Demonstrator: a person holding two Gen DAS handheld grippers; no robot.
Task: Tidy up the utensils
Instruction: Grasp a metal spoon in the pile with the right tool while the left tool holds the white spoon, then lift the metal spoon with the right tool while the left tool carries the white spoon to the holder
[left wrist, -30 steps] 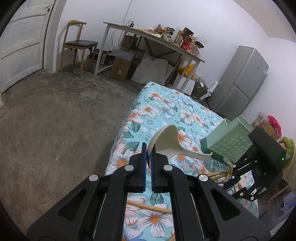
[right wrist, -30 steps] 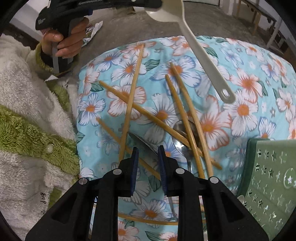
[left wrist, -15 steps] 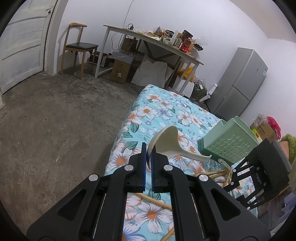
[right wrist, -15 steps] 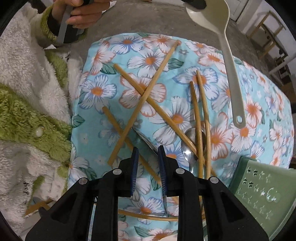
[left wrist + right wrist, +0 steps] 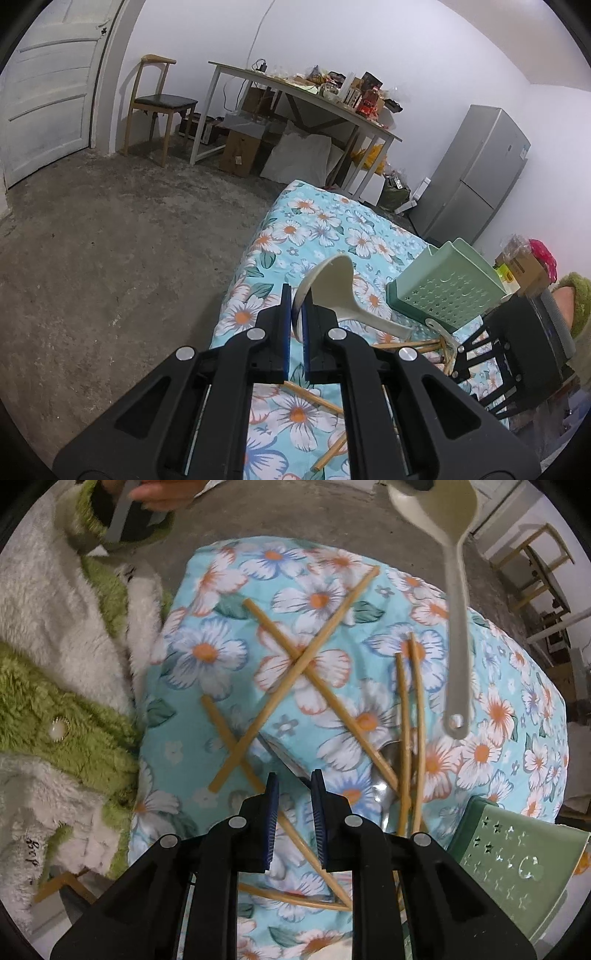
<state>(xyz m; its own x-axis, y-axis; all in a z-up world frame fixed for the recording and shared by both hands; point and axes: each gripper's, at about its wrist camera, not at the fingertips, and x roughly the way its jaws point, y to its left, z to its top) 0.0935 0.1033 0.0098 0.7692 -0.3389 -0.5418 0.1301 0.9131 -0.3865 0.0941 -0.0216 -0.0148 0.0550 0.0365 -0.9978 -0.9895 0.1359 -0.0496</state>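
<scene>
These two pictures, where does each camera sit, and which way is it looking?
Left wrist: rides the left claw, looking slantwise across the flowered table into the room; its claw grips a ladle.
Right wrist: rides the right claw, looking straight down on chopsticks; its empty claw is closing, and the fleece sleeve shows.
Shared: ladle, chopsticks, green basket.
</scene>
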